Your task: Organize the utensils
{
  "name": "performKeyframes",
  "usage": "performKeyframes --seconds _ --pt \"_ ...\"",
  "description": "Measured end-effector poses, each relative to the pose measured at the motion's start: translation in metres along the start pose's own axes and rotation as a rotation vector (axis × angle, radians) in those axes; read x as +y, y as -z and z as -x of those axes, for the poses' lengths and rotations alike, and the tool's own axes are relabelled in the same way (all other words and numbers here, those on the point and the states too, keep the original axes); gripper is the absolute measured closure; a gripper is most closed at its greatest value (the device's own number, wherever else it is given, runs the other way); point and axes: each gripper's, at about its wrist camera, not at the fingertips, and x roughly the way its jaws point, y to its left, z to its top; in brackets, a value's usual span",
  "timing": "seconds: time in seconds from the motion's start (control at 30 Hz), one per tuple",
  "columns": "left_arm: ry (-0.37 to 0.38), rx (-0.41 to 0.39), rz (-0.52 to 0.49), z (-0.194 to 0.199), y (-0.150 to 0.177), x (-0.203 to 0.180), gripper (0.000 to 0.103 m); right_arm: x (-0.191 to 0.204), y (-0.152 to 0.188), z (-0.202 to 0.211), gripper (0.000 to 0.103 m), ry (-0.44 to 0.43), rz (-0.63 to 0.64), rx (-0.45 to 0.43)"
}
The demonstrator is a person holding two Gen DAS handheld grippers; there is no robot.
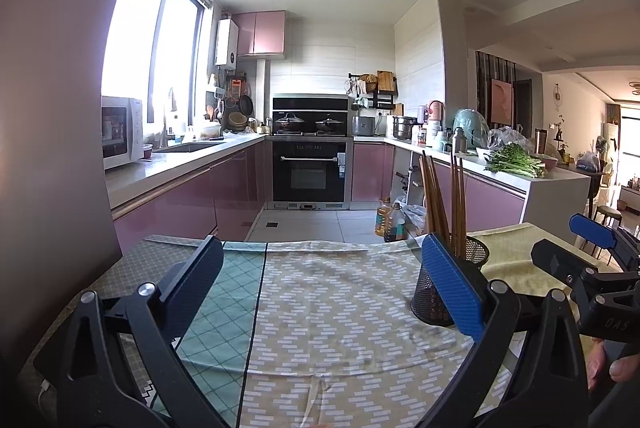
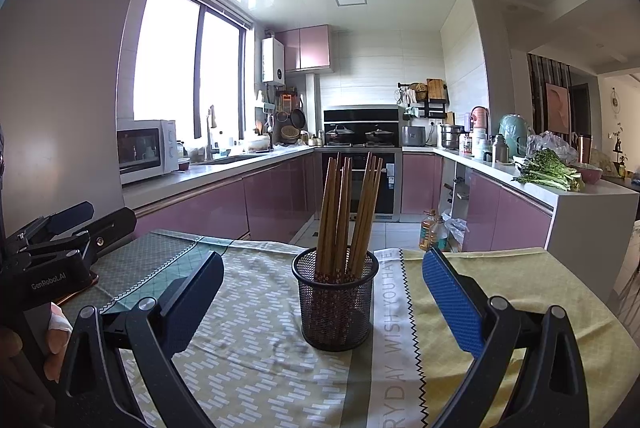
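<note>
A black mesh holder (image 2: 335,298) stands upright on the patterned tablecloth (image 2: 248,360), filled with several brown wooden chopsticks (image 2: 346,211). My right gripper (image 2: 323,290) is open, its fingers wide apart on either side of the holder and not touching it. In the left wrist view the same holder (image 1: 430,294) is partly hidden behind my left gripper's blue right finger (image 1: 452,288), with the chopsticks (image 1: 444,203) rising above it. My left gripper (image 1: 320,280) is open over bare cloth, left of the holder, holding nothing.
The table's far edge (image 1: 312,244) drops to a tiled kitchen floor with oil bottles (image 1: 390,220). Pink cabinets, an oven (image 1: 309,169) and a counter with greens (image 2: 548,171) lie beyond. The other gripper (image 1: 592,260) sits at the right; a hand holds it.
</note>
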Motion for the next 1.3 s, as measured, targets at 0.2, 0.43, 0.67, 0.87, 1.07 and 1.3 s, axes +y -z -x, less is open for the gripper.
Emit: performKeyframes --seconds 0.2,0.43,0.67,0.87,1.07,1.3 --pt "0.000 0.004 0.002 0.0016 0.0003 0.0005 0.006 -0.0006 0.0002 0.0004 0.007 -0.001 -0.002 0.001" --pt "-0.001 0.008 0.003 0.0036 0.0017 0.0008 0.006 -0.0008 0.0001 0.0005 0.007 0.000 -0.002 0.002" --pt "-0.006 0.009 0.003 0.0039 0.0028 0.0001 0.006 -0.0004 0.0003 0.0001 0.007 0.000 -0.005 0.006" --pt "-0.005 0.012 0.003 0.0038 0.0024 0.0001 0.006 0.0003 0.0009 0.0005 0.007 -0.002 -0.005 0.005" --pt "-0.006 0.012 0.004 0.0037 0.0024 0.0002 0.006 0.0002 0.0009 0.0003 0.007 0.000 -0.005 0.007" --pt "-0.005 0.013 0.003 0.0032 0.0024 -0.0001 0.006 -0.0014 0.0015 0.0012 0.007 0.000 -0.011 0.006"
